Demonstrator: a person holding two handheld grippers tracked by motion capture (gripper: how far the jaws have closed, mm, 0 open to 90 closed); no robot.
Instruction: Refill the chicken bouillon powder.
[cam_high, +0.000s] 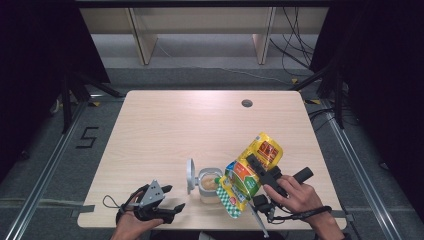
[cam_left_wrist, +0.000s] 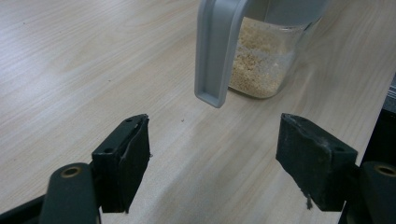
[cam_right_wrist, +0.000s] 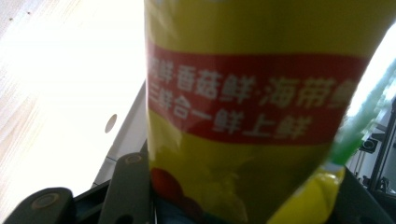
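Tilting a yellow pouch (cam_high: 250, 172) over the jar (cam_high: 210, 184), right gripper (cam_high: 260, 172) clamps it; left gripper (cam_high: 172, 197) gapes.

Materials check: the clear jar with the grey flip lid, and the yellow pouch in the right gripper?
Clear jar with grey flip lid: transparent glass or hard plastic, can't tell which; beige granules show through the wall. The open lid looks like matte moulded plastic. Yellow printed pouch: thin flexible plastic film, glossy, with highlights and creases. Right gripper is clamped on it.
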